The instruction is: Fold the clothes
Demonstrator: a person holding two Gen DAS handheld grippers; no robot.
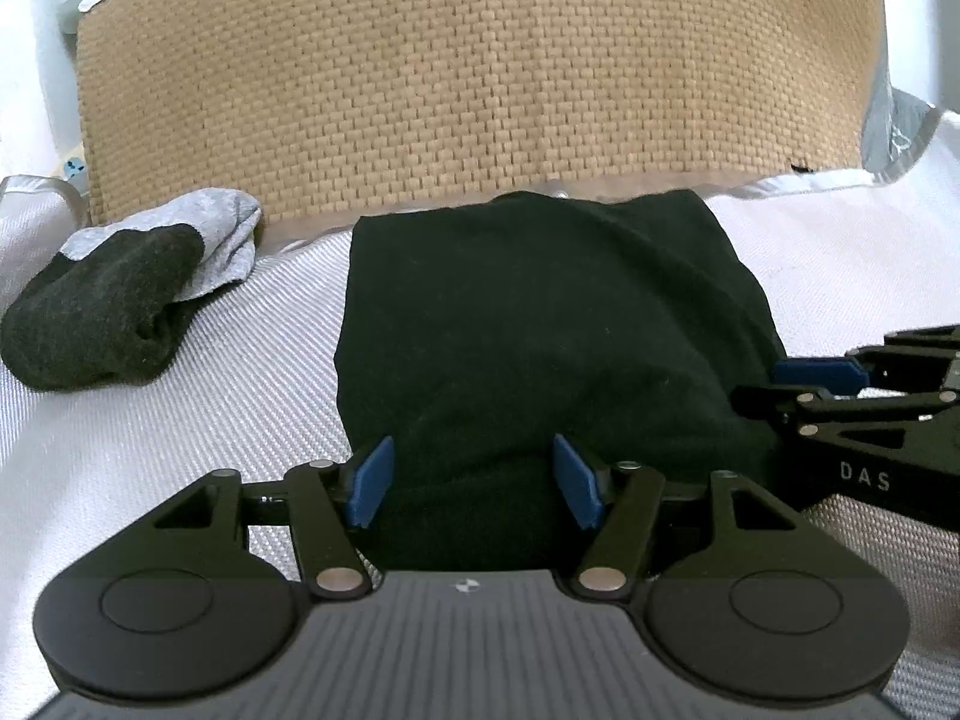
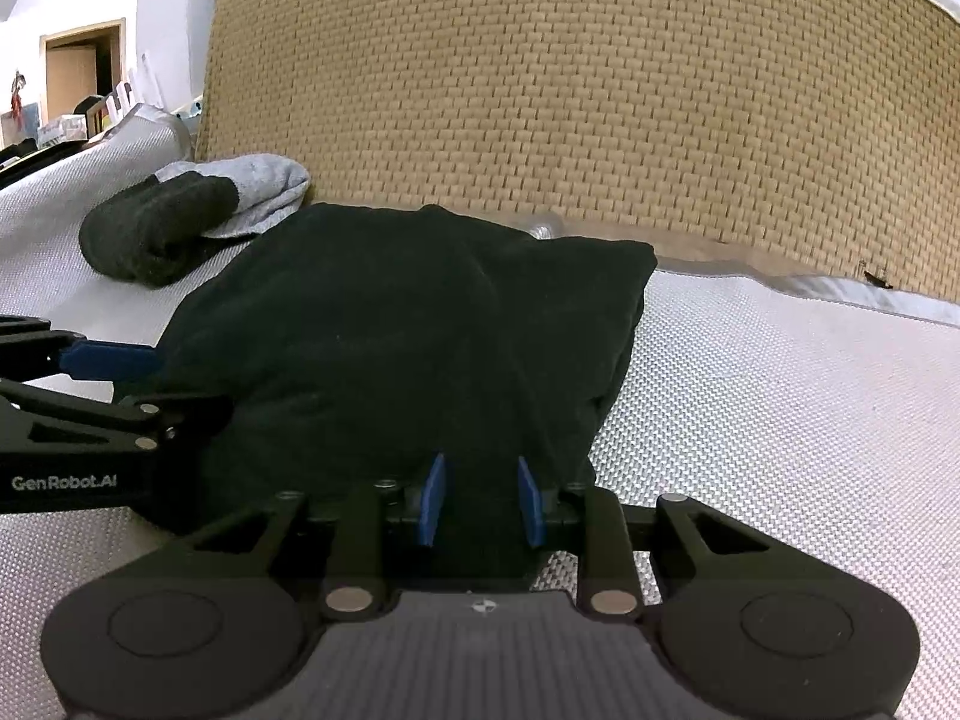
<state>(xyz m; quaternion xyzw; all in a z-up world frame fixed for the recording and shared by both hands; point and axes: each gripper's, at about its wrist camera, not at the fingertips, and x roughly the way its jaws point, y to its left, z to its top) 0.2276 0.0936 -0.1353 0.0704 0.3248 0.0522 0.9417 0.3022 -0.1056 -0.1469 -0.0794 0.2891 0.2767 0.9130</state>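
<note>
Black garment (image 1: 540, 324) folded, near edge hidden under both tools | left gripper (image 1: 474, 483) apart, straddling cloth | right gripper (image 2: 480, 501) narrower; clamping unclear | socks (image 1: 114, 300) at ten o'clock

You have a black garment (image 1: 540, 330) folded into a thick, soft-edged bundle, lying flat mid-frame on the white woven cover. At upper left, a rolled sock bundle (image 1: 120, 294), dark grey with a light grey end, lies just beside it.

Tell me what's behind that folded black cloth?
Behind the black cloth stands a tan woven panel, rising from the white woven surface. The panel's bottom edge directly behind the cloth is covered.
</note>
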